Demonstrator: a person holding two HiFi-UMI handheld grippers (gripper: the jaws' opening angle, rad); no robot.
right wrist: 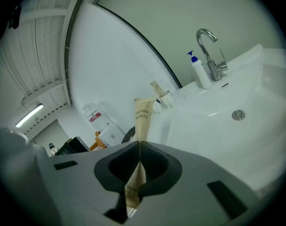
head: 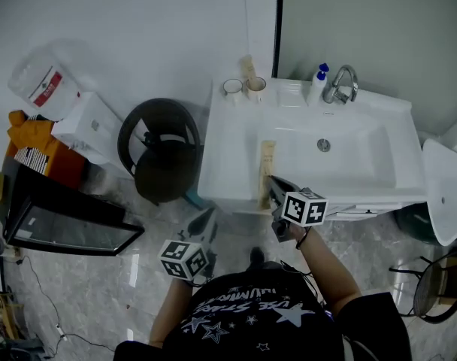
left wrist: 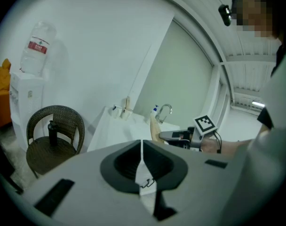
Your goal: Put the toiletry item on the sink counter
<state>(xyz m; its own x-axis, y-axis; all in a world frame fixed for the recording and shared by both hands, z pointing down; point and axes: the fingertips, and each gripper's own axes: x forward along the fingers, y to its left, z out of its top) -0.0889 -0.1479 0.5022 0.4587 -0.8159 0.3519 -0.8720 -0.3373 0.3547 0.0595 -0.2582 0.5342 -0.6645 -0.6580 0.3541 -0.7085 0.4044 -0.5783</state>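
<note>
A flat beige toothbrush packet [head: 267, 170] hangs over the left front part of the white sink counter [head: 232, 145], pointing toward the back wall. My right gripper [head: 277, 189] is shut on its near end; in the right gripper view the packet [right wrist: 143, 118] sticks out past the closed jaws of the right gripper [right wrist: 139, 148]. My left gripper [head: 204, 224] is lower and left of the counter's front edge, shut and holding nothing. The left gripper view shows the left gripper [left wrist: 141, 145] with its jaws together, and the packet [left wrist: 154, 129] beyond them.
Two cups [head: 243, 87] stand at the counter's back left. A blue-topped soap bottle [head: 318, 83] is beside the tap [head: 341, 85], and the drain [head: 323, 145] lies in the basin. A dark wicker chair [head: 162, 149] stands left of the sink, a water dispenser [head: 52, 89] farther left.
</note>
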